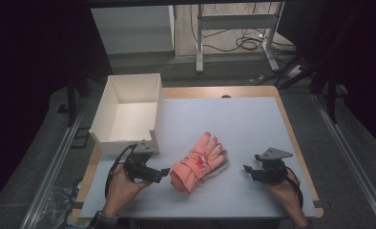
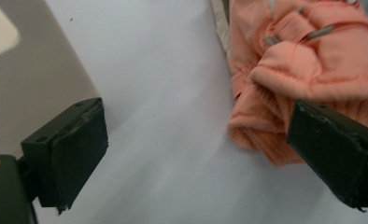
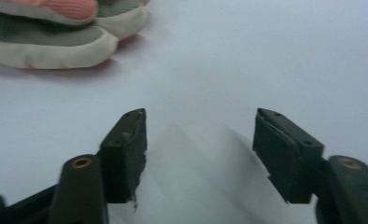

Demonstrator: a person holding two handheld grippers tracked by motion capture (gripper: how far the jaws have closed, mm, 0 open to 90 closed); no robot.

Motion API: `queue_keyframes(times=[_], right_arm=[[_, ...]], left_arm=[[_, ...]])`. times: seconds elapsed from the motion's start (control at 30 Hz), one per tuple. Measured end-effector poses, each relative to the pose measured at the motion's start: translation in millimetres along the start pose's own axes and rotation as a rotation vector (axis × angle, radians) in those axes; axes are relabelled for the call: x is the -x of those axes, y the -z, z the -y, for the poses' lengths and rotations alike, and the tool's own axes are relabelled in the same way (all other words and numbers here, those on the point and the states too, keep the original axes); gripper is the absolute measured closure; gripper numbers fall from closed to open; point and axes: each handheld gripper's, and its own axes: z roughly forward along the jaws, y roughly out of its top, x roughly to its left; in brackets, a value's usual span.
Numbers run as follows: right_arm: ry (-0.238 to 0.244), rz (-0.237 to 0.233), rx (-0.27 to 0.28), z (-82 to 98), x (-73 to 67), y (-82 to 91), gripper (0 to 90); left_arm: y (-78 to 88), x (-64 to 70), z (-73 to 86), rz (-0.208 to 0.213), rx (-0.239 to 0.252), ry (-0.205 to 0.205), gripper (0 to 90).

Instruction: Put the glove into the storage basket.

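Near the front edge of the desk [image 1: 253, 114] the pink gloves [image 1: 198, 162] lie folded together between the left gripper [image 1: 163, 173] and right gripper [image 1: 247, 169], both wide and empty, probably for lifting into the white box [image 1: 129, 112].

A pink glove [image 1: 199, 162] lies at the lower centre of the frame on a pale sheet [image 1: 243, 129] that covers a wooden table [image 1: 291, 129], its fingers pointing toward the upper right and its cuff folded at the lower left. At the lower left, a hand holds the left gripper [image 1: 164, 173], whose tip sits just beside the glove's cuff, apart from it. At the lower right, another hand holds the right gripper [image 1: 247, 169], jaws parted and empty, near the glove's fingertips but apart from them. An open white box [image 1: 129, 112] stands at the left edge of the table, above the left gripper.
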Motion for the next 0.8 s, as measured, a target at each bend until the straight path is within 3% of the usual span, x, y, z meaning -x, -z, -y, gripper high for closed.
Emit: queue_keyframes(times=[0.17, 0.5, 0.8], right_arm=[[-0.050, 0.007, -0.034, 0.0, 6.0, -3.2, 24.2], [-0.054, 0.011, -0.040, 0.5, 6.4, -4.6, 23.1], [-0.055, 0.010, -0.038, 0.9, 6.5, -4.6, 23.1]], left_arm=[[3.8, 7.3, -12.3, 0.007, -0.014, -0.006, 5.5], [3.8, 31.7, -34.6, 0.033, -0.029, -0.019, 2.2], [-17.9, 58.5, -48.8, 0.041, -0.065, -0.069, 0.2]])
